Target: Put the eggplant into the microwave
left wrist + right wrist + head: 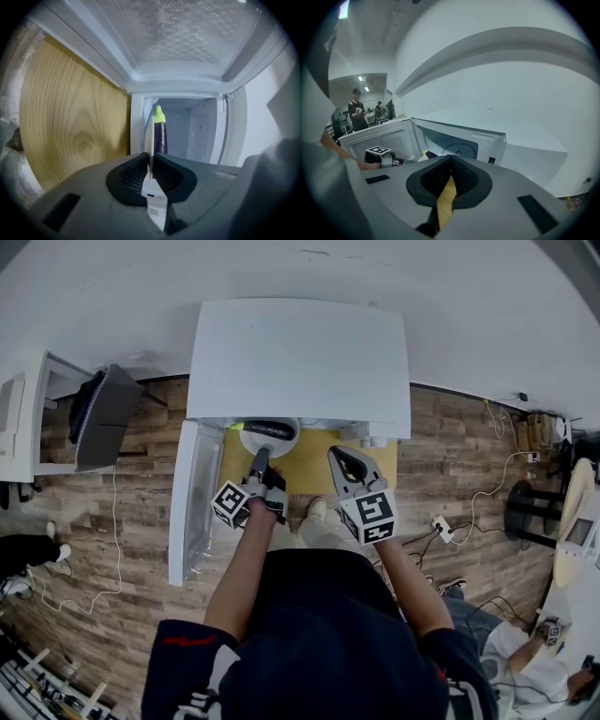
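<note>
Nearly there, by the look of it: the eggplant (269,428) lies on a white plate (251,442) right at the mouth of the microwave (300,357), upper centre of the head view, w/ the door (187,507) swung wide at frame left. The left gripper (262,456) has its jaws clenched on the plate's near rim. The right gripper (337,454) hangs just beside it over the wooden worktop (314,472), jaws pressed together w/ nothing between. Left to do, prob.: slide the plate fully in, set it down, let go, back out. The head view can't see inside the oven, as its top blocks that. The left gripper view does: cavity walls beyond, the rim as a thin white edge in the jaws, the eggplant purple w/ its green cap toward frame top. The right gripper view adds the round turntable hub (459,151) inside the cavity, the plate seemingly short of it, plus two people (357,110) far in the bg at frame left.
</note>
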